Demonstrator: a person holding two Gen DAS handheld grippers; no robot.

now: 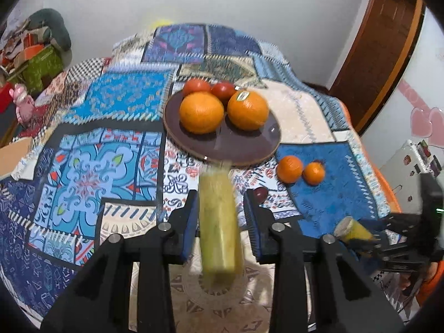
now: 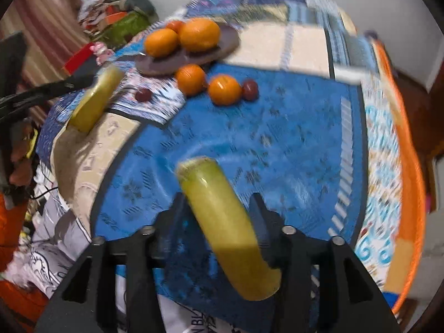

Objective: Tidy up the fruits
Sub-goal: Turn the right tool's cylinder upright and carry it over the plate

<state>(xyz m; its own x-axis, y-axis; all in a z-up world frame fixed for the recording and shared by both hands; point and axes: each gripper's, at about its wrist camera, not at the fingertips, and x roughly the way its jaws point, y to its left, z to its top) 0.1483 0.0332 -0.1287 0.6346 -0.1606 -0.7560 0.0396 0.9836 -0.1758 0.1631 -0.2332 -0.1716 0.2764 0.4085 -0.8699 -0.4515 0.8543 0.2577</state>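
Observation:
A brown plate [image 1: 244,149] holds two big oranges [image 1: 201,112] and two tomatoes [image 1: 222,90] behind them. Two small oranges [image 1: 289,168] and a small dark red fruit [image 1: 260,193] lie on the cloth by the plate. My left gripper [image 1: 220,216] is shut on a yellow-green banana [image 1: 219,222] held above the cloth. My right gripper [image 2: 219,216] is shut on a second banana [image 2: 224,222]; it also shows at the right of the left wrist view [image 1: 353,230]. In the right wrist view the plate [image 2: 194,52], small oranges [image 2: 208,83] and two dark red fruits [image 2: 249,90] lie ahead.
A patchwork cloth [image 1: 116,149] covers the table, with an orange edge [image 2: 410,166] at the right. Boxes and clutter [image 1: 30,55] stand at the far left. A wooden door [image 1: 380,50] is at the back right.

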